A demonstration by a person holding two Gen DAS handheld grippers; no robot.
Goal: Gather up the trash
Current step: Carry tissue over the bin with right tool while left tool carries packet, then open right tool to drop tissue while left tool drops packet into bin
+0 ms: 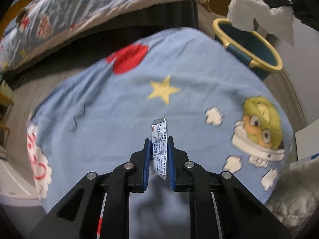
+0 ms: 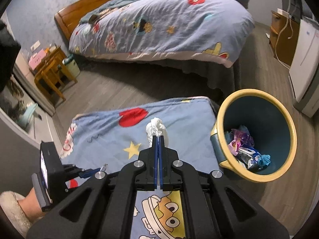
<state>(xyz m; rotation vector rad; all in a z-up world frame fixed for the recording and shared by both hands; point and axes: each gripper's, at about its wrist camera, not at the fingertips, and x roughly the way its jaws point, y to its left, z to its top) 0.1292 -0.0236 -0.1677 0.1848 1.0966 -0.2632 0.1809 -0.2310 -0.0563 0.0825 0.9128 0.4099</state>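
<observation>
- The right gripper (image 2: 159,139) is clenched on a wad of white tissue (image 2: 156,128) that sticks out ahead of its tips.
- The bin (image 2: 279,171) sits ahead and to the right of those tongs, mouth tilted toward them, rubbish already inside.
- The left gripper (image 1: 159,147) grips a printed foil sachet (image 1: 159,139), long axis along the fingers.
- I'd judge the right hand nearer the bin.
</observation>
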